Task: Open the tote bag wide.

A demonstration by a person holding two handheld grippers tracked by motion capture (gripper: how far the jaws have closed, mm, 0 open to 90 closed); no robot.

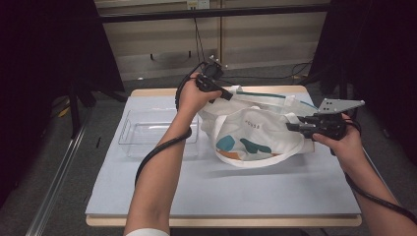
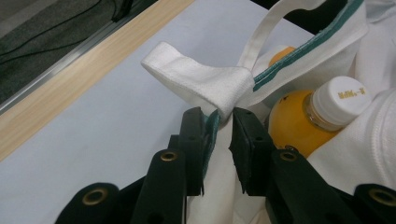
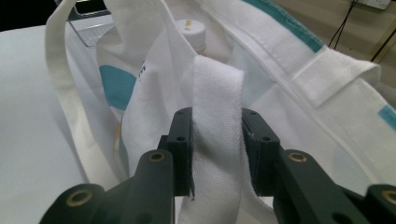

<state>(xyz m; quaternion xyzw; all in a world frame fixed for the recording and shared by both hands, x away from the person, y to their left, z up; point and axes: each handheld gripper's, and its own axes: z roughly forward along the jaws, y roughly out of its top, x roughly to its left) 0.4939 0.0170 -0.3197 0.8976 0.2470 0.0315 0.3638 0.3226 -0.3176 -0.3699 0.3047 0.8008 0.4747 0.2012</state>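
My left gripper point(image 2: 218, 122) has its jaws pinched on the tote bag's point(image 1: 255, 135) green-trimmed rim; my right gripper point(image 3: 215, 122) clamps a white strap point(image 3: 217, 93). The bag mouth spans between them, orange bottle point(image 2: 292, 122) just beyond the left jaws, inside.

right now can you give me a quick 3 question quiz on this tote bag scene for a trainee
1. True or false: the left gripper is clamped on the tote bag rim.
2. What does the right gripper hold? A strap B bottle cap C clear tray
3. What is inside the bag?

Key:
1. True; the green-trimmed rim is between its jaws.
2. A, the white strap.
3. An orange bottle with a white cap.
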